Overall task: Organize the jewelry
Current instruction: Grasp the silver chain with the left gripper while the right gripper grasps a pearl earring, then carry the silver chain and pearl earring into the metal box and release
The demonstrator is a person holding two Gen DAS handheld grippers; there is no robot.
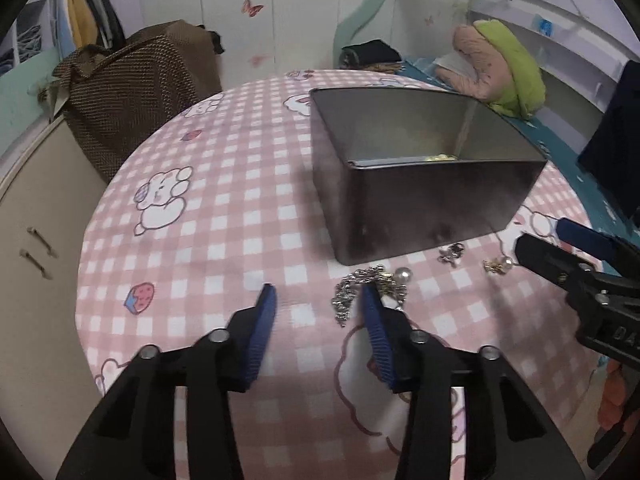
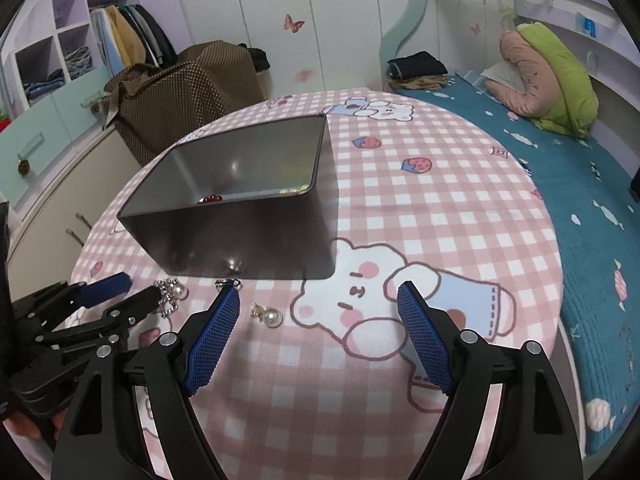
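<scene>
- Table (image 1: 192,184), round, pink check cloth w/ bunny prints: near edge cut off by my arms in both views; far edge meets the teal bed (image 2: 560,184) on the rt.
- Metal tin (image 1: 420,200), open top, sits mid-table. Near wall hides most of the floor. Left view shows only a yellowish glint at the bottom; rt view also shows sth small & red inside (image 2: 211,199), can't tell what.
- My left gripper (image 1: 316,298): jaws part open, nothing between the pads, bare cloth only. Its rt pad tip (image 1: 370,300) overlaps the chain, so part of the chain is hidden; can't tell if touching. No earlier pic to compare.
- My right gripper (image 2: 318,298): jaws wide, nothing held, bunny print between them. In the left view only its tips show, at the rt edge (image 1: 560,248).
- Silver chain (image 1: 352,290): bunched on the cloth just in front of the tin, w/ a pearl (image 1: 404,274) at its end. In the rt view mostly behind my left fingers, just beads + pearl (image 2: 176,292) showing.
- Pearl earring w/ gold bit (image 2: 270,316): lies just beside my rt gripper's left pad, apart from it. In the left view small & blurry (image 1: 498,266).
- Small dark charm (image 1: 450,254) close against the tin's near wall; shape unclear. Rt view: only a bit peeks above the pad tip (image 2: 228,283).
</scene>
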